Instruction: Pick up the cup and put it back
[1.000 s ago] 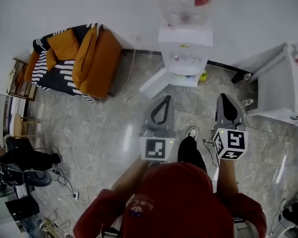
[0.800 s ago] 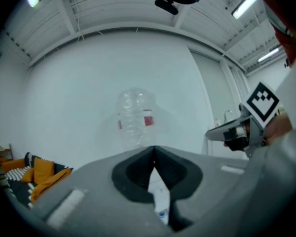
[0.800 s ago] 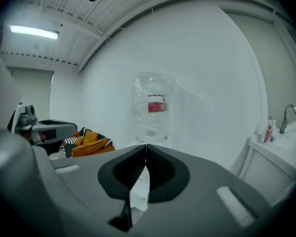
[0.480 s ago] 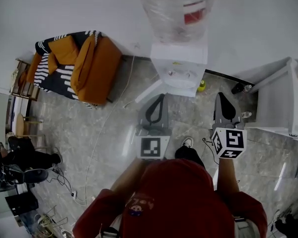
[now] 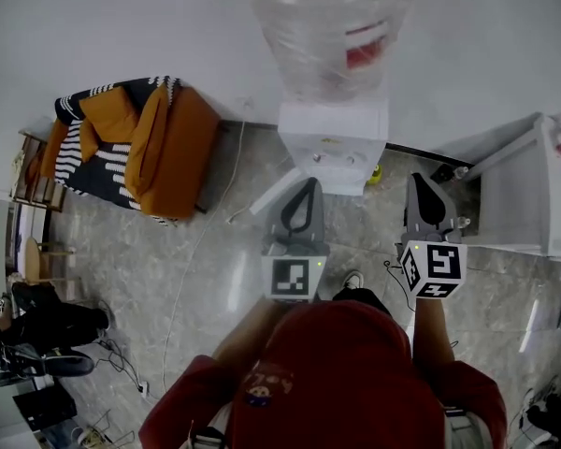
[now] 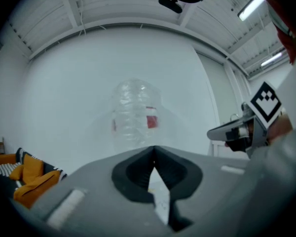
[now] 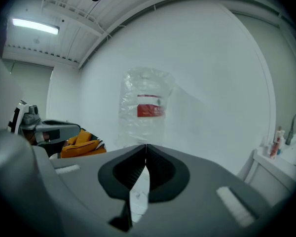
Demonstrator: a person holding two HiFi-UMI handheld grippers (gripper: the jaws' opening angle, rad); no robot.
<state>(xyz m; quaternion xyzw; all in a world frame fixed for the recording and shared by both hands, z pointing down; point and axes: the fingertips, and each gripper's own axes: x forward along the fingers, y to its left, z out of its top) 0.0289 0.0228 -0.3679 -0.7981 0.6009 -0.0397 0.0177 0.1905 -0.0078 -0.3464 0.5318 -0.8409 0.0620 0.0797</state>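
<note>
The person is pointing the left gripper (image 5: 309, 184) and right gripper (image 5: 421, 181), jaws clenched empty, at the water dispenser (image 5: 334, 144), likely seeking the unseen cup.

I can't read a single word here. The water bottle (image 5: 327, 26) carries a red label (image 5: 366, 54) with pale print that is too small to make out (no clearer in either gripper view). The marker cube (image 5: 291, 279) on my left hand-held gripper (image 5: 310, 183) shows only a black-and-white square pattern, not letters. The patch (image 5: 255, 393) on my cap (image 5: 355, 363) is a blur.
</note>
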